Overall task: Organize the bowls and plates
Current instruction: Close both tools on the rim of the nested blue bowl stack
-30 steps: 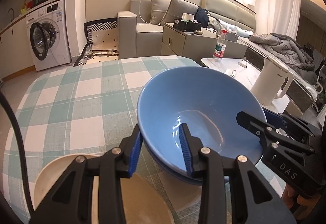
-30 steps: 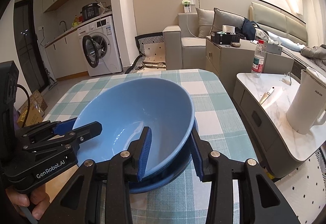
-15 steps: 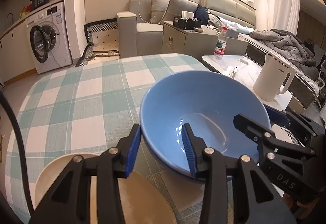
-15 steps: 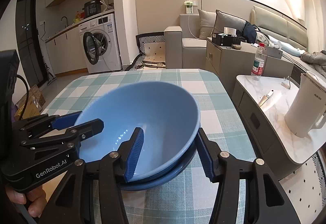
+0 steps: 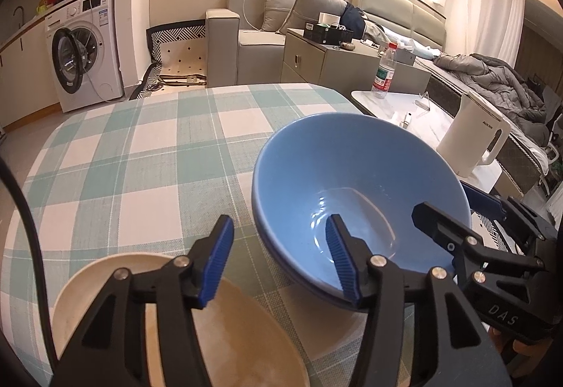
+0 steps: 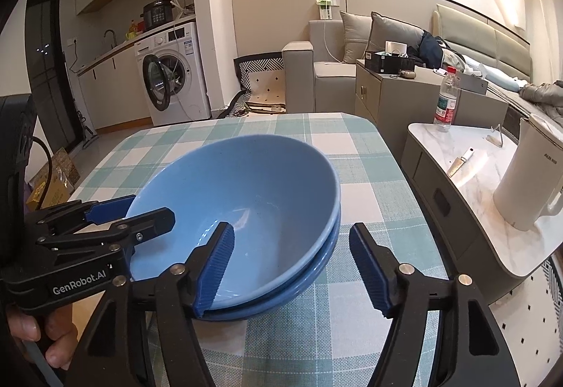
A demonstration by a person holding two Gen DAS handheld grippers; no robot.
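Two blue bowls are nested on the checked tablecloth, the upper bowl [image 5: 355, 182] [image 6: 246, 197] sitting level in the lower bowl [image 6: 316, 270]. My left gripper [image 5: 279, 260] straddles the near-left rim, one pad inside and one outside. Its jaws are opening and neither pad presses the rim. My right gripper [image 6: 292, 267] straddles the opposite rim the same way, jaws opening and pads clear of it. Each gripper shows in the other's view: the right gripper [image 5: 447, 207] and the left gripper [image 6: 140, 211], held by a hand [image 6: 38, 334]. A cream plate [image 5: 225, 334] lies under my left gripper.
A white kettle [image 5: 471, 144] [image 6: 527, 189] and a water bottle [image 6: 447, 101] stand on a marble side table [image 6: 471, 175] right of the dining table. The tablecloth [image 5: 133, 175] stretches away to the left and far side. Sofa and washing machine lie beyond.
Both grippers' jaws have spread apart and let go of the upper bowl's rim. The upper bowl went from tilted to seated level in the lower one.
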